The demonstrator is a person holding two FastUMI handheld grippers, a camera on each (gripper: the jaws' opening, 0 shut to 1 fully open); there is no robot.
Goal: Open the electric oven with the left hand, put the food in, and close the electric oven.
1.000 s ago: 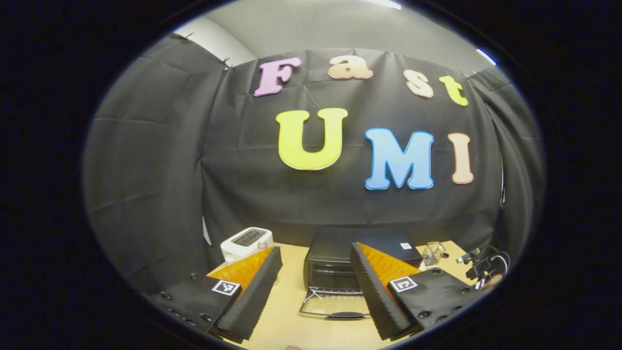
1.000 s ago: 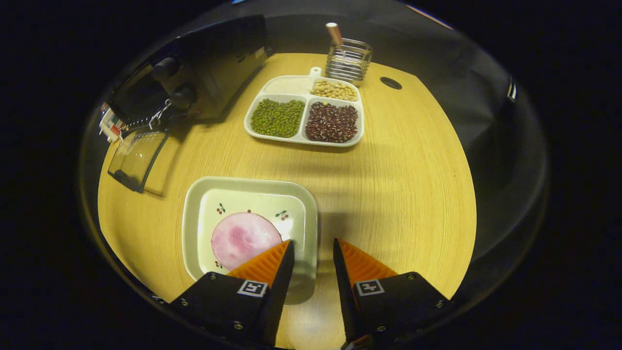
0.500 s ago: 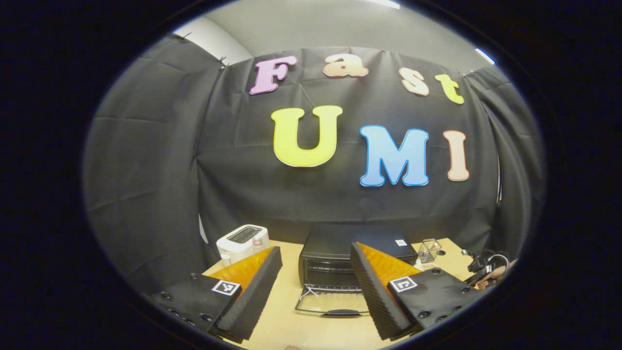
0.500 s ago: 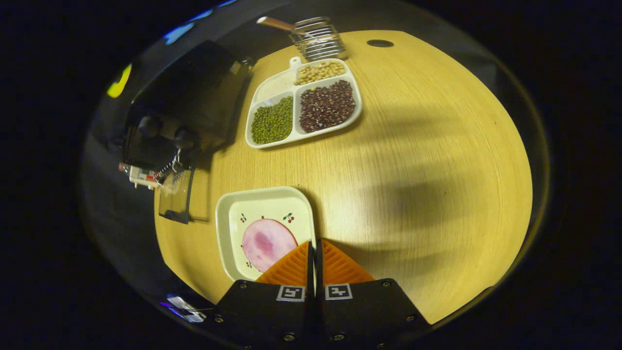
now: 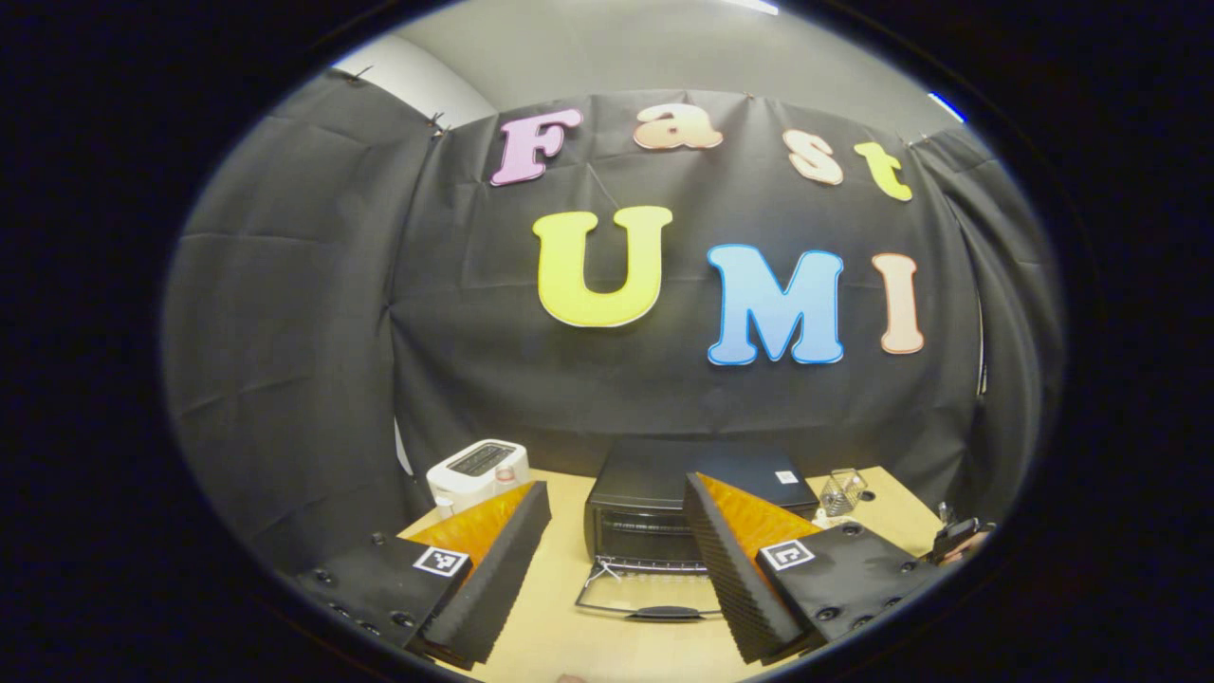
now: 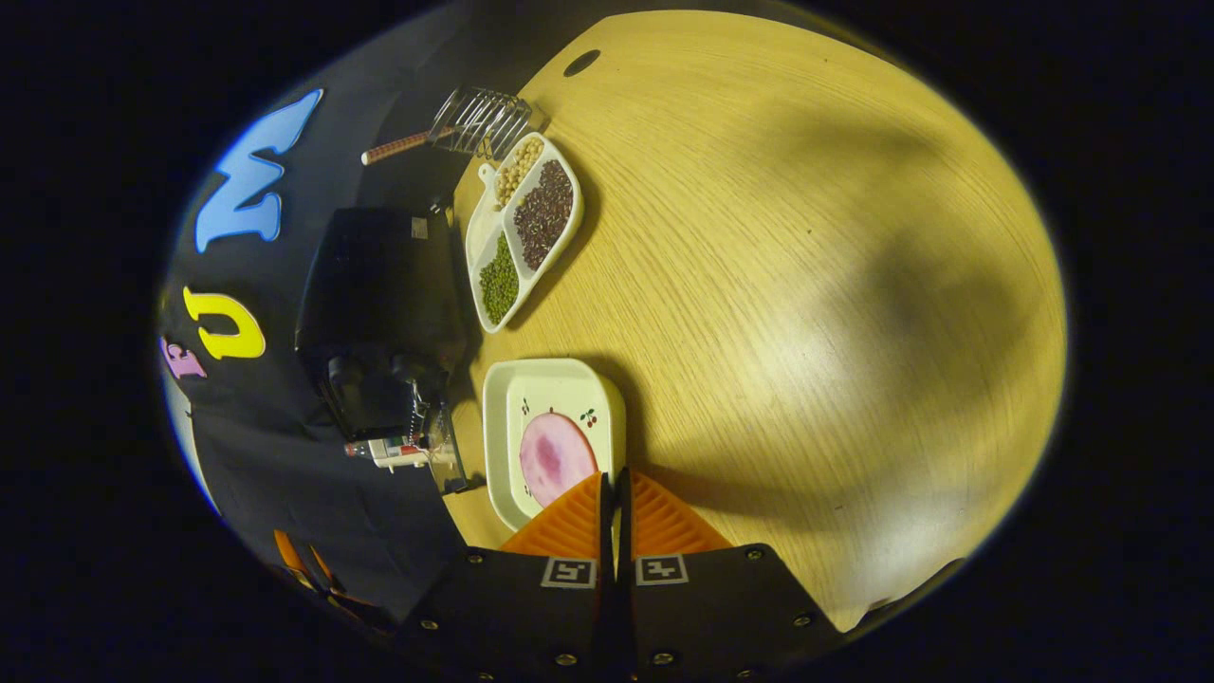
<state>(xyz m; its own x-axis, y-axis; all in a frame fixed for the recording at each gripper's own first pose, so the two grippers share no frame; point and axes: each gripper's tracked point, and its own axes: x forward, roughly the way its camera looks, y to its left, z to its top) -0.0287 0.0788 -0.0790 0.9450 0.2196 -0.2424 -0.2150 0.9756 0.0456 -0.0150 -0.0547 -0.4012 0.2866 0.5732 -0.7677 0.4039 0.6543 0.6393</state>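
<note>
Your right gripper clamps the plate's rim.
Its fingers pinch the edge beside the ham slice; your left gripper hangs wide open facing the oven, door down on the tabletop.

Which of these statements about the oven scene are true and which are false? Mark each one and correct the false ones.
1. The oven door is shut. False: it hangs open, lying flat in front of the oven.
2. The right gripper is shut on the rim of the plate. True.
3. The left gripper is open and holds nothing. True.
4. The plate carries green beans. False: it carries a pink slice of ham; the beans sit in the divided tray.
5. A white toaster stands beside the oven. True.
</note>
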